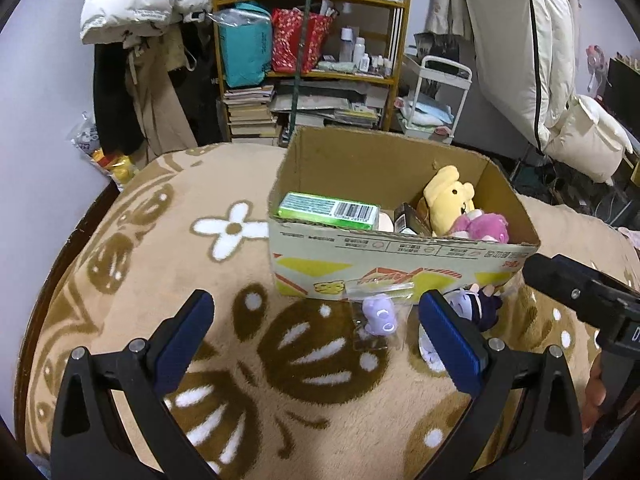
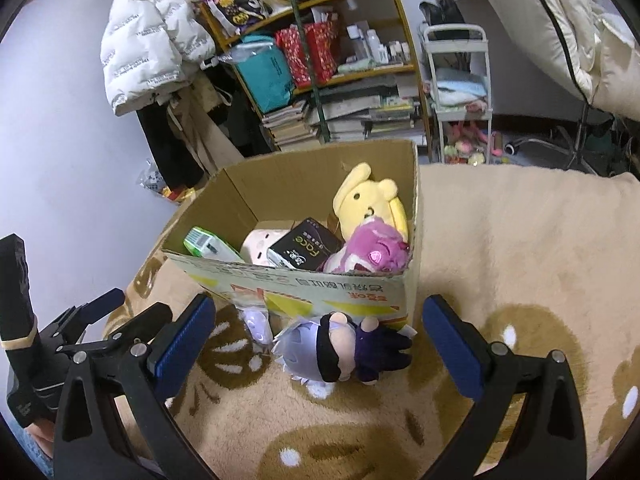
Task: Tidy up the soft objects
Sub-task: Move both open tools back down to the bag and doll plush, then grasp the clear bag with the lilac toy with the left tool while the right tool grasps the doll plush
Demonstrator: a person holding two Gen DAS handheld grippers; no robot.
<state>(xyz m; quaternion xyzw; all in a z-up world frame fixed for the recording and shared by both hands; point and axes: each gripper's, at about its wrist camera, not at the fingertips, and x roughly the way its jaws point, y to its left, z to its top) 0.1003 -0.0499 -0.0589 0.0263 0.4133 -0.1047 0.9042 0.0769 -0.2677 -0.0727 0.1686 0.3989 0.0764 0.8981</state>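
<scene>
An open cardboard box [image 1: 384,258] stands on a beige patterned blanket [image 1: 160,264]. Inside lie a yellow bear plush [image 1: 450,196], a pink plush [image 1: 482,226], a green packet [image 1: 328,210] and a black carton [image 2: 304,248]. In front of the box lie a small purple toy in a clear bag [image 1: 380,316] and a doll with white hair and a black blindfold [image 2: 340,346]. My left gripper [image 1: 316,340] is open and empty, short of the bagged toy. My right gripper [image 2: 318,344] is open, its fingers on either side of the doll, apart from it.
A wooden shelf [image 1: 312,40] with bags, books and bottles stands behind the bed. A white jacket [image 2: 148,36] hangs at the left. A white trolley [image 2: 460,92] stands at the right. The blanket's edge [image 1: 72,240] drops off at the left.
</scene>
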